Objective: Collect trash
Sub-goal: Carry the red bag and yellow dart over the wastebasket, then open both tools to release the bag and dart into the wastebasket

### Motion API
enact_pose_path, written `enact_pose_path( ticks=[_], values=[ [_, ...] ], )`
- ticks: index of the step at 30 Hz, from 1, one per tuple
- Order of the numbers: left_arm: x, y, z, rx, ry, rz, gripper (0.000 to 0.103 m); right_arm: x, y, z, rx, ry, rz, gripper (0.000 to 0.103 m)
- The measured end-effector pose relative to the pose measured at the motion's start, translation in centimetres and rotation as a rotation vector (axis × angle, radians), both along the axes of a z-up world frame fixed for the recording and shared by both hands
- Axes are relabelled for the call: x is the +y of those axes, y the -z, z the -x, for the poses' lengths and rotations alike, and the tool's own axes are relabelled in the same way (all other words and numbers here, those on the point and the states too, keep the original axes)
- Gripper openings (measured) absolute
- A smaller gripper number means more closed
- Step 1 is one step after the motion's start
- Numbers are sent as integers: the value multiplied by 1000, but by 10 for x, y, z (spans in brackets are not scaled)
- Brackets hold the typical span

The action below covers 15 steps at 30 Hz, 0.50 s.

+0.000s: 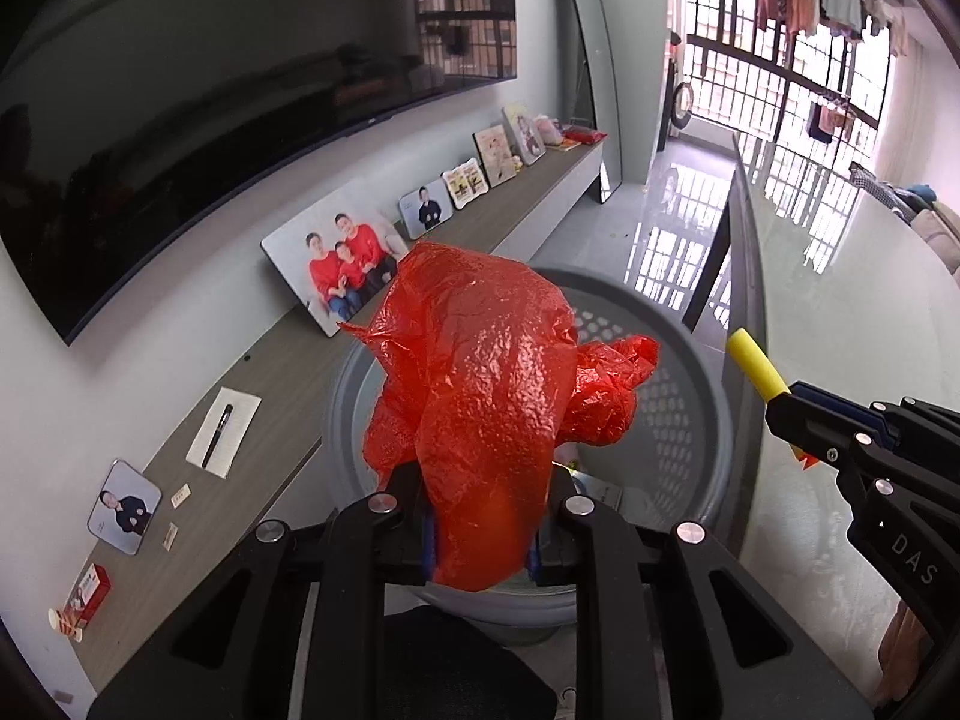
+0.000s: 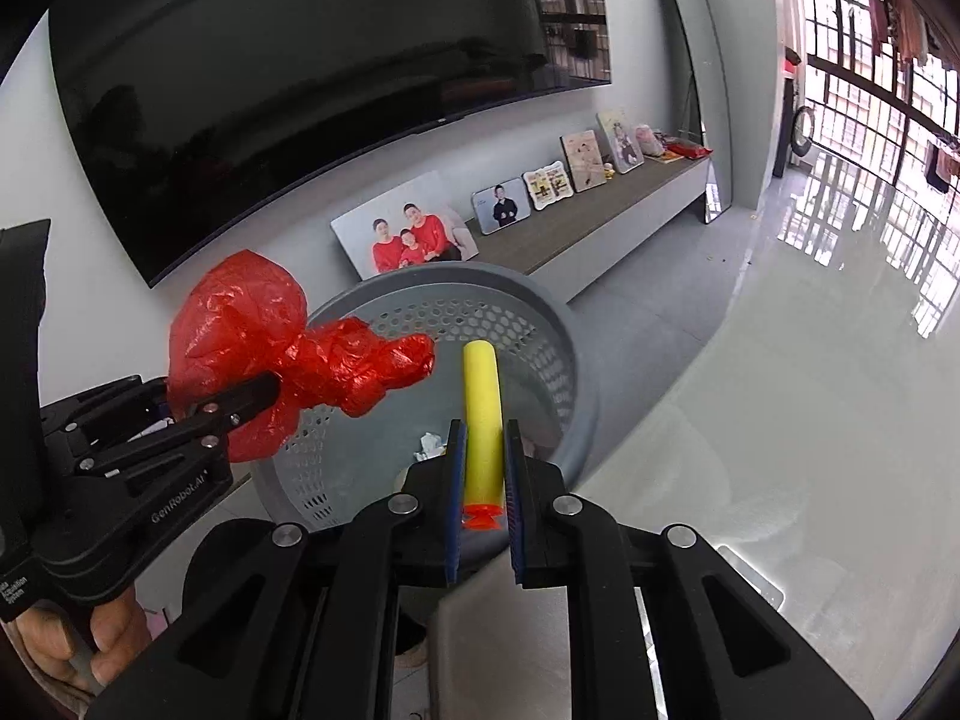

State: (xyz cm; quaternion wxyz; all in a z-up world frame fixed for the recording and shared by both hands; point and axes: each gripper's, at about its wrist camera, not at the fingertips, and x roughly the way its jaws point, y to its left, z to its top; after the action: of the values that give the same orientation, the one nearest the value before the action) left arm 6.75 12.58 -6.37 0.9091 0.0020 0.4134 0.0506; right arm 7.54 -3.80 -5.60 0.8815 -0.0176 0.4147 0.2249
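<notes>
My left gripper is shut on a crumpled red plastic bag and holds it over the grey perforated basket. In the right wrist view the bag hangs at the basket's left rim, held by the left gripper. My right gripper is shut on a yellow foam dart with an orange tip, above the basket's mouth. The dart also shows in the left wrist view. Some white scrap lies in the basket.
A glossy white table lies to the right, close to the basket. A low grey shelf along the wall carries photo frames, a pen on paper and a small red box. A large TV hangs above.
</notes>
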Motion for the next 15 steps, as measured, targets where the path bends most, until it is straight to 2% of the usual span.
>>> enact_pose_path(
  ticks=[15],
  values=[
    [23, 23, -16, 61, -35, 28, 20, 28, 26, -16, 57, -45, 37, 12]
  ],
)
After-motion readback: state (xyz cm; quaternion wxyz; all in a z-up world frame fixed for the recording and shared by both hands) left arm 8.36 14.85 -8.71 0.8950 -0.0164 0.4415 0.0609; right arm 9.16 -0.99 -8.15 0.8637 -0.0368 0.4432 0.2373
